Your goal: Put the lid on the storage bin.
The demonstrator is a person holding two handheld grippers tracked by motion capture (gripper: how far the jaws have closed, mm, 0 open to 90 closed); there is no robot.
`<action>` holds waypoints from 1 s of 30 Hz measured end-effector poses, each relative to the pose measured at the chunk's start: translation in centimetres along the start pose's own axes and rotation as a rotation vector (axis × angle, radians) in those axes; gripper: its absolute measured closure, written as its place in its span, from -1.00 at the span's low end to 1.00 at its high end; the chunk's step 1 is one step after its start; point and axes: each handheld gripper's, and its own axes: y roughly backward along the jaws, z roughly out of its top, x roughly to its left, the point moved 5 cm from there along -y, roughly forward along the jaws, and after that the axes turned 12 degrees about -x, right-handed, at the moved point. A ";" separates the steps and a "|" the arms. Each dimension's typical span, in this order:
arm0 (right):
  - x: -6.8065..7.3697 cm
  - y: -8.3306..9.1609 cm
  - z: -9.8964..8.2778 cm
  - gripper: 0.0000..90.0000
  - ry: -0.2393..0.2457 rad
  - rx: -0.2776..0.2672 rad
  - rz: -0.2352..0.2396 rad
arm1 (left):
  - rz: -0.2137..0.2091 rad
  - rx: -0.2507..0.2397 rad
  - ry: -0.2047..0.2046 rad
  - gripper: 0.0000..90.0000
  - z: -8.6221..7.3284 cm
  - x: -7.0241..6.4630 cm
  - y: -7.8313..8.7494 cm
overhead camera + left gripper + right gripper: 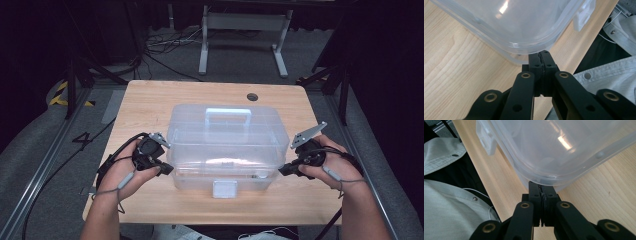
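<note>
A clear plastic box [227, 150] with a lid, a top handle [228, 116] and a white front latch [224, 189] stands in the middle of the wooden table [150, 102]. My left gripper [166, 170] is shut, its tips against the box's near left corner. In the left gripper view the joined jaws of that gripper [541, 53] sit just under the lid's rim [524, 48], with nothing between them. My right gripper [283, 171] is shut at the near right corner. The right gripper view has its tips [541, 185] tucked under the box's rounded corner [549, 178].
A round cable hole [252, 96] lies in the table's far right part. The table's front edge runs close behind both hands. A grey shirt [446, 210] fills the space below that edge. A metal frame [244, 35] and cables [160, 47] stand on the floor beyond.
</note>
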 end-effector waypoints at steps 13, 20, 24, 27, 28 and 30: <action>-0.1 -0.5 -0.3 0.95 0.003 0.033 0.011 | 0.000 0.042 -0.016 0.99 -0.2 -0.1 -0.4; -0.1 -0.7 -0.5 0.95 0.008 0.061 0.008 | -0.004 0.072 -0.024 0.99 -0.4 -0.1 -0.7; -0.1 -0.8 -0.6 0.95 0.009 0.073 0.008 | 0.001 0.089 -0.031 0.99 -0.5 -0.1 -0.9; -0.1 -0.9 -0.7 0.95 0.011 0.085 0.009 | 0.000 0.105 -0.033 0.99 -0.6 -0.1 -1.0; -0.1 -0.9 -0.7 0.95 0.011 0.085 0.009 | 0.000 0.105 -0.033 0.99 -0.6 -0.1 -1.0; -0.1 -1.0 -0.8 0.95 0.014 0.099 0.009 | -0.001 0.120 -0.041 0.99 -0.7 -0.1 -1.2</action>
